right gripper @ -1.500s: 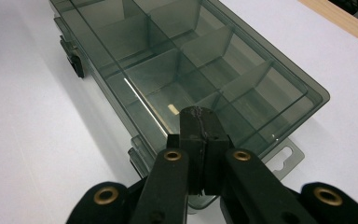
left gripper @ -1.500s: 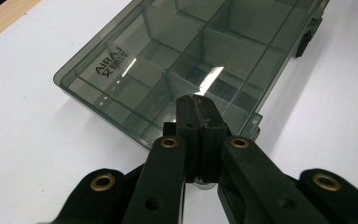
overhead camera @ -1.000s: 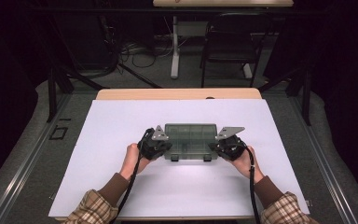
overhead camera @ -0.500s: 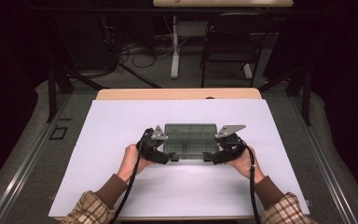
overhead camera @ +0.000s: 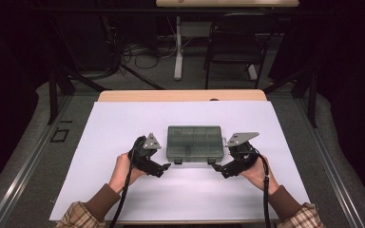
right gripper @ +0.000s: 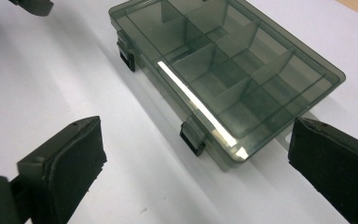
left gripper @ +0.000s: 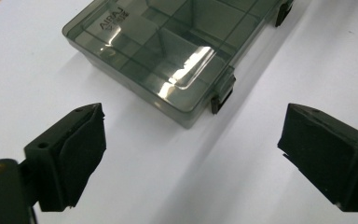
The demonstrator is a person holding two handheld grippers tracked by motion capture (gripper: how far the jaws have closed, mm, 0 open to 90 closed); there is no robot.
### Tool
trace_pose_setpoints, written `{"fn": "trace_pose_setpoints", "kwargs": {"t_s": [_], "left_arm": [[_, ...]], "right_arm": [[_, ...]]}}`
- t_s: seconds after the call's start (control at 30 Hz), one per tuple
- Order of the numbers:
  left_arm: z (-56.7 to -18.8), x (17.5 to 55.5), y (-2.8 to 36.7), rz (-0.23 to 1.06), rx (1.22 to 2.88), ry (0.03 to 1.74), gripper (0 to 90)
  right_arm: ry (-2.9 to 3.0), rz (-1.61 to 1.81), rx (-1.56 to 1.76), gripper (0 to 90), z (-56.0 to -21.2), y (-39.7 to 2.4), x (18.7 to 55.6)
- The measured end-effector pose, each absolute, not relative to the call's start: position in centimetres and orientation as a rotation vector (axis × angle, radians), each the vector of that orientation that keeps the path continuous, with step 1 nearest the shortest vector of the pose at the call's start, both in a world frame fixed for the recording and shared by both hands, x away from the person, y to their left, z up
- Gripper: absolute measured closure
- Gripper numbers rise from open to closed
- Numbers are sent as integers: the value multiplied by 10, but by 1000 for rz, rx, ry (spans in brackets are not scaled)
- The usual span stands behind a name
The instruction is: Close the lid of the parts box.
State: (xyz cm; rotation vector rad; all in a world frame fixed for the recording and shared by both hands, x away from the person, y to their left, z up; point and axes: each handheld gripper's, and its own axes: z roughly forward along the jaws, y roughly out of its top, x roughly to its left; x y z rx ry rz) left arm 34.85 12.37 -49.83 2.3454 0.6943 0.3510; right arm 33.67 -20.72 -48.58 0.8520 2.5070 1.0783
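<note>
A smoky transparent compartment box point(overhead camera: 194, 142) lies shut on the white table sheet point(overhead camera: 123, 128), with two black latches on its near edge. My left gripper point(overhead camera: 166, 166) sits just off the near left corner, my right gripper point(overhead camera: 217, 167) just off the near right corner. Both have just been opening and now stand open with nothing between their pads. In the left gripper view the box point(left gripper: 163, 51) and its latch point(left gripper: 223, 93) lie beyond the gripper point(left gripper: 191, 154). In the right gripper view the box point(right gripper: 223, 74) and a latch point(right gripper: 193, 137) lie ahead of the gripper point(right gripper: 193, 172).
The white sheet covers a wooden table whose far edge point(overhead camera: 180, 96) shows. Beyond it, on the dark floor, stand a chair point(overhead camera: 233, 47), a table leg point(overhead camera: 178, 52) and cables. Bare sheet lies all around the box.
Both grippers were shut at the box's near edge. They have since opened wide and drawn back a little toward the person, away from the latches.
</note>
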Motion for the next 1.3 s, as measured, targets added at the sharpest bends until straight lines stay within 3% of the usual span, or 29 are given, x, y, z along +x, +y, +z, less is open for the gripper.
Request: {"fn": "trace_pose_setpoints", "kwargs": {"t_s": [0.43,1.3], "left_arm": [[-504,322,146,362,2347,728,5],[-518,284,191,402,2298,818,0]], "right_arm": [[2495,1048,868,9,-485,-227,308],[2433,1059,940,10,-504,-253,270]]}}
